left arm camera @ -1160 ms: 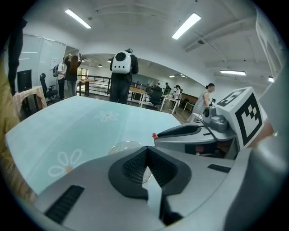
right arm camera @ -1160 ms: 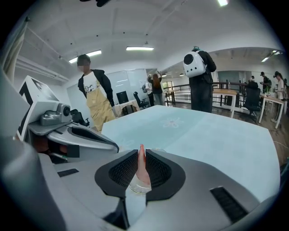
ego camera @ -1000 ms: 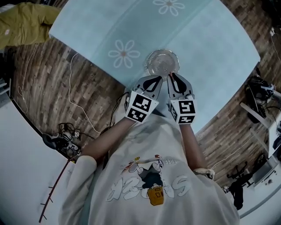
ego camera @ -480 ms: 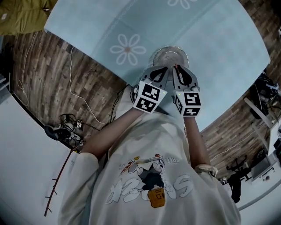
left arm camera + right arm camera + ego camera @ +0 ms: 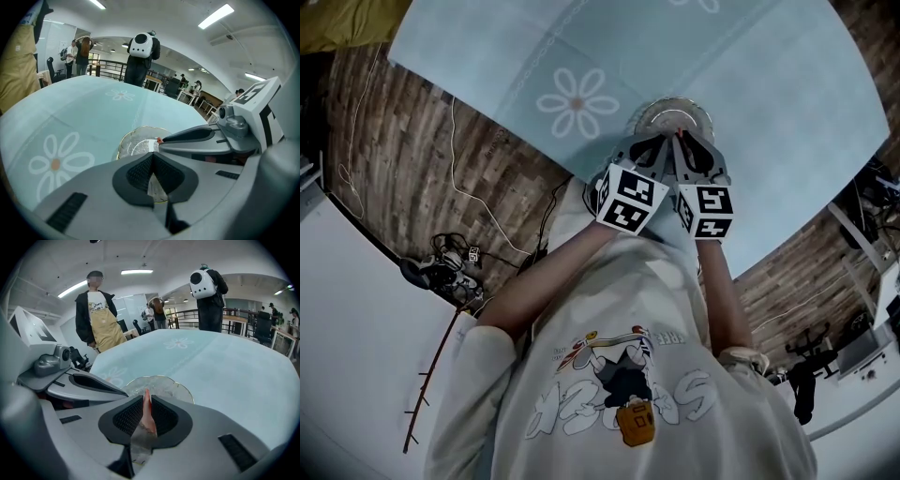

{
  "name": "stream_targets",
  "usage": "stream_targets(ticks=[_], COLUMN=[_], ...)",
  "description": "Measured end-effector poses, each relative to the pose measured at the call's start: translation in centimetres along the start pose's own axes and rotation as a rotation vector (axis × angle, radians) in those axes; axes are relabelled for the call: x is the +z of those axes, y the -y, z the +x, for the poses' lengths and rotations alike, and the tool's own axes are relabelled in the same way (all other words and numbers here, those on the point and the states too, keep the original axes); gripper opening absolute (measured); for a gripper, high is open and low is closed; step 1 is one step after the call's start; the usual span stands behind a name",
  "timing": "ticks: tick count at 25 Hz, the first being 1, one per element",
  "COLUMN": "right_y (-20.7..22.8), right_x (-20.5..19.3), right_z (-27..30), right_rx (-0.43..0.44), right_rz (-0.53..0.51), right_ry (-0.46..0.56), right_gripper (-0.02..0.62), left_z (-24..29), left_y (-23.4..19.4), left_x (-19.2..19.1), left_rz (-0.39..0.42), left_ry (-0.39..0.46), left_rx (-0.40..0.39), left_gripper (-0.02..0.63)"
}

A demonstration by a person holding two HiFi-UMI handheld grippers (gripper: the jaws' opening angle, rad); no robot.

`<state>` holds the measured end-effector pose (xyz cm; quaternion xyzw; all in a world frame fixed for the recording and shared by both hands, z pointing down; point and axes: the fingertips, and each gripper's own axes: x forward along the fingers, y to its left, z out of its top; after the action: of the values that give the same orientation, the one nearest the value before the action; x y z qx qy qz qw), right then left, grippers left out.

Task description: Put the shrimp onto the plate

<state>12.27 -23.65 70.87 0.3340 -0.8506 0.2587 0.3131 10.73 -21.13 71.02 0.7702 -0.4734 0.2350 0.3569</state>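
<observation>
Right gripper (image 5: 146, 401) pinches the shrimp (image 5: 149, 420) lengthwise along its jaws, thin end forward above the glass plate (image 5: 183, 386); left gripper (image 5: 152, 161) jaws pressed together

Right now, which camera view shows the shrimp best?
The right gripper view: the shrimp sits pinched between the right gripper's jaws, seen close up. The head view and left gripper view show only a small red tip.

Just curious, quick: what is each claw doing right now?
Left gripper: closed, nothing between its jaws.
Right gripper: closed on the shrimp.
</observation>
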Motion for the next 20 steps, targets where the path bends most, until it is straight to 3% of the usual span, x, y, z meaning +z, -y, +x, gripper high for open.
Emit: stream_targets(ticks=[10,20], right_y=[0.3,0.2], right_x=[-0.1,0.8], right_z=[0.4,-1.3], right_rx=[0.001,-0.013], right_rz=[0.042,0.020], right_ry=[0.001,0.056], right_gripper=[0.072,0.071], left_z=[1.2,0.0], left_y=[-0.3,-0.2], left_x=[-0.8,-0.6], left_rz=[-0.014,0.012], left_ry=[-0.047,-0.020], left_rx=[0.004,0.017], left_gripper=[0.008,0.008])
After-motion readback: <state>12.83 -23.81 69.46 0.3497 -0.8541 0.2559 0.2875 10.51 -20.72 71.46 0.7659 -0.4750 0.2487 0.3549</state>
